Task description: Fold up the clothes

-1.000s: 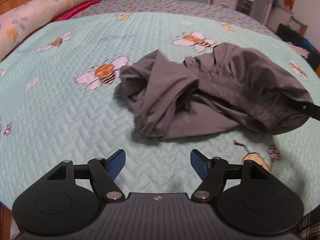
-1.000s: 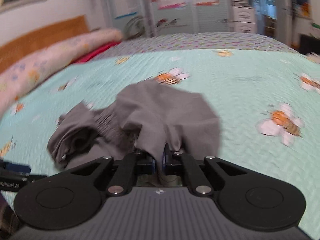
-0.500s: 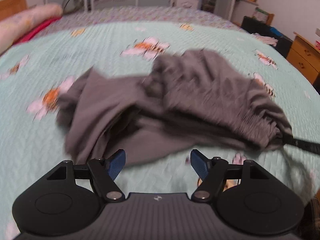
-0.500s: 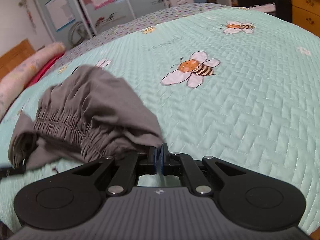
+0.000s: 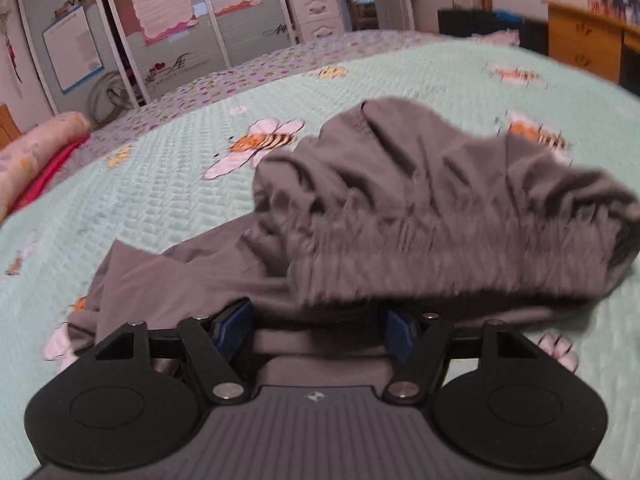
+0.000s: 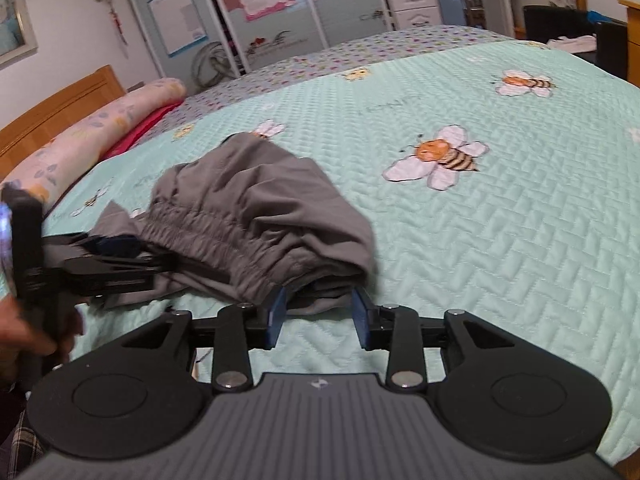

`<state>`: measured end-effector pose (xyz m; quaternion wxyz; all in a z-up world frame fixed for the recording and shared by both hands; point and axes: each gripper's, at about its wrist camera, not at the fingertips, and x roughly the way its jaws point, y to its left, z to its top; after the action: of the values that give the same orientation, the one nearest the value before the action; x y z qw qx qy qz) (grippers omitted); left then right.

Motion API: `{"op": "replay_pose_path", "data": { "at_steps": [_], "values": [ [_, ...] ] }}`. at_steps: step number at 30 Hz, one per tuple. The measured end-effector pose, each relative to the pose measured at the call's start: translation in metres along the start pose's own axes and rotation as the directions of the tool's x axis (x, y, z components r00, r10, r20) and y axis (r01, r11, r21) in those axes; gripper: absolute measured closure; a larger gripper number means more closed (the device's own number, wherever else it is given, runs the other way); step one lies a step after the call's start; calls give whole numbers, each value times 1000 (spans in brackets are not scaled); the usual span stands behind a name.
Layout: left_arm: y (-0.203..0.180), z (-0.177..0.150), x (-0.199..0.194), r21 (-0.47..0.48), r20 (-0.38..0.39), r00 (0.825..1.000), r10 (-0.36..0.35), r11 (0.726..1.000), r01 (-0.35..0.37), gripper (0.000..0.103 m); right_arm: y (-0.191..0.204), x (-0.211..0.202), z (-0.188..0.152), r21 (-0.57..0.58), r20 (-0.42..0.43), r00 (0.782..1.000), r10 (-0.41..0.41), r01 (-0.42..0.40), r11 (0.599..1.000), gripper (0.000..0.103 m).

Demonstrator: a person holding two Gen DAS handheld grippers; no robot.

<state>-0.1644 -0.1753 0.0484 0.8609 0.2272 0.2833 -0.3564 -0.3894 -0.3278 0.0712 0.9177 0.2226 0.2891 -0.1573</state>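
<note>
A crumpled grey garment (image 5: pixel 420 200) with a gathered elastic waistband lies on the mint bee-print bedspread (image 5: pixel 140 208). My left gripper (image 5: pixel 318 316) has pushed in at its near edge. Its jaws are wide and closing, with grey cloth lying between the blue pads, which do not press on it. In the right wrist view the garment (image 6: pixel 248 200) is heaped left of centre. My right gripper (image 6: pixel 319 304) sits at its near right corner, jaws opening, with a fold of cloth just at the tips and loose. The left gripper (image 6: pixel 120 252) shows side-on at the garment's left.
A person's hand (image 6: pixel 24 336) holds the left gripper at the frame's left. A floral pillow (image 6: pixel 100 136) and wooden headboard (image 6: pixel 52 112) lie far left. Wardrobe doors (image 6: pixel 280 12) stand behind the bed, a wooden dresser (image 5: pixel 580 40) to the right. The bedspread (image 6: pixel 500 240) stretches right.
My right gripper, shut on the garment's edge before, has opened and let it drop onto the bed. My left gripper has moved in until the cloth lies between its jaws.
</note>
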Motion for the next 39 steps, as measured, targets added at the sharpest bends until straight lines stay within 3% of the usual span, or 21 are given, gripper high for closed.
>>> {"op": "replay_pose_path", "data": {
  "at_steps": [3,7,10,13,18,21,25,28,33,37,38,39],
  "values": [
    [7,13,-5,-54,53,988,-143,988,146,64,8,3,-3,-21,-6,1000,8,-8,1000,62],
    [6,35,-17,-63,108,969,-223,971,231,79,23,7,-10,-110,0,1000,-21,21,994,61],
    [-6,52,-22,-32,123,955,-270,961,275,80,32,8,-14,-200,29,998,-51,56,978,56],
    [-30,69,-15,19,86,953,-290,957,289,80,38,15,-11,-259,66,996,-63,78,963,51],
    [-58,102,28,-17,-25,926,-377,926,376,75,40,26,7,-250,115,992,-45,73,966,44],
    [-70,110,36,-71,-32,927,-373,926,370,73,33,29,7,-212,109,993,-44,66,975,43],
    [-62,101,14,-180,53,903,-427,885,429,63,24,22,-2,-204,103,993,-60,80,976,42],
    [-45,80,-16,-262,130,883,-451,843,469,57,25,18,-6,-240,127,991,-44,73,968,34],
    [-24,31,-53,-328,122,900,-418,839,434,55,45,32,-4,-360,143,990,14,39,932,30],
    [-2,-13,-72,-388,54,931,-361,852,352,54,64,66,-8,-517,124,989,-84,136,845,31],
    [3,-20,-75,-395,40,939,-343,857,330,54,66,74,-9,-543,117,986,-115,160,824,39],
    [9,-27,-78,-403,26,945,-325,862,307,54,66,78,-6,-548,106,987,-122,160,821,61]
  ]
}}
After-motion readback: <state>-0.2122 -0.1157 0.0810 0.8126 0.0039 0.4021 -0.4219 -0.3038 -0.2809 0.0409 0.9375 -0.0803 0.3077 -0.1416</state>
